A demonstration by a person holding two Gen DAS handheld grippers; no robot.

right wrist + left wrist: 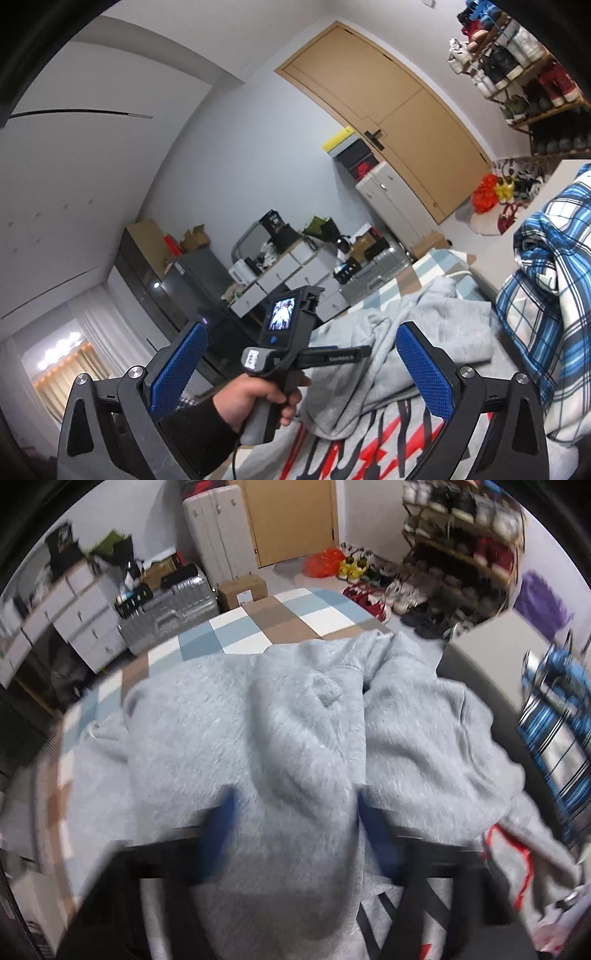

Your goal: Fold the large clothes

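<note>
Where the grey sweatshirt (280, 716) lies heaped on the checked bed (258, 624), the left claw (295, 827) (blurred) pinches a fold; the right claw (299, 365) gapes empty. Red-and-black lettering (369, 446) beneath is cut off, unreadable.

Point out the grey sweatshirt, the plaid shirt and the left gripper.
grey sweatshirt (295, 709): left wrist view, fleecy middle.
plaid shirt (546, 295): right wrist view, blue-and-white heap's middle.
left gripper (295, 834): left wrist view, midway between the blue fingertips.
</note>
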